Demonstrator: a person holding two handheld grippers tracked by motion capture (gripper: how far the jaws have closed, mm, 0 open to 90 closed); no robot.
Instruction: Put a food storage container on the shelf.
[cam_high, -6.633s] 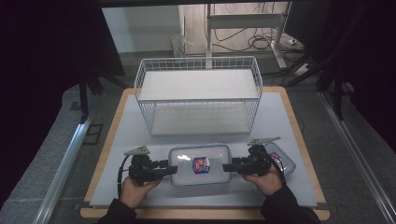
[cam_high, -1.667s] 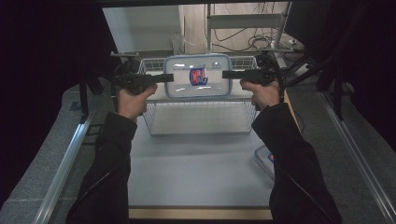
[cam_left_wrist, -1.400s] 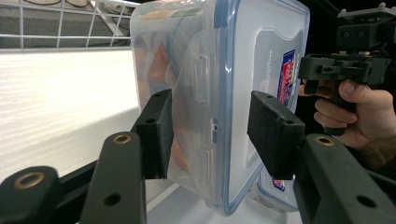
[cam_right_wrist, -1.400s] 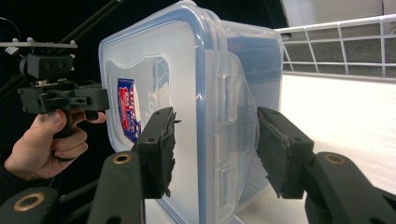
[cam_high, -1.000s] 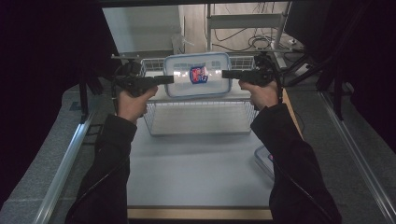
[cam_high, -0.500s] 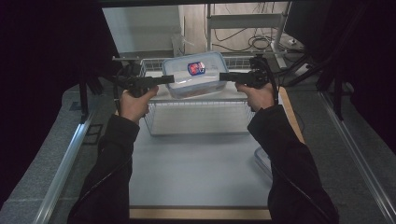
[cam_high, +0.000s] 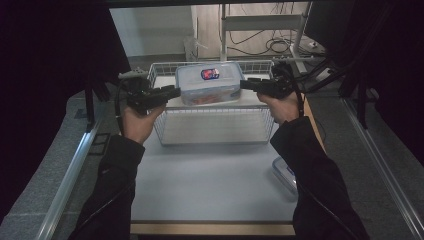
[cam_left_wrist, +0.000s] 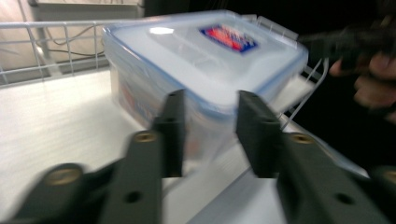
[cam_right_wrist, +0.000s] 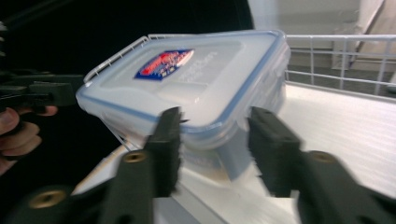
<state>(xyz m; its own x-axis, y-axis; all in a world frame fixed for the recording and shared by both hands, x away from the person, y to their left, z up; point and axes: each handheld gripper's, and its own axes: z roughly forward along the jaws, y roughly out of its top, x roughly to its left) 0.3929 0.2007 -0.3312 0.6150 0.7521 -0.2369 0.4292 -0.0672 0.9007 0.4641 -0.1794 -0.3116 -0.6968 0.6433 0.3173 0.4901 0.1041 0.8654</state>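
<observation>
A clear lidded food container (cam_high: 207, 82) with a blue seal and a red-and-blue label rests on the white floor of the white wire basket (cam_high: 215, 125). My left gripper (cam_high: 174, 92) is level at its left end and my right gripper (cam_high: 243, 84) at its right end. The left gripper view shows the box (cam_left_wrist: 205, 60) just beyond my left gripper (cam_left_wrist: 211, 100). In the right gripper view the box (cam_right_wrist: 196, 79) lies just past my right gripper (cam_right_wrist: 215, 116). Both pairs of jaws have just been closing with a gap left and nothing pinched.
The basket stands at the back of the pale table (cam_high: 210, 185), with its wire wall (cam_left_wrist: 56, 25) around the box. A second lidded container (cam_high: 285, 172) lies at the table's right edge, partly under the right sleeve. Dark curtains flank the table.
The container has come down from above the basket onto its floor. Both grippers have let go of its ends, and the left one has drawn back a little.
</observation>
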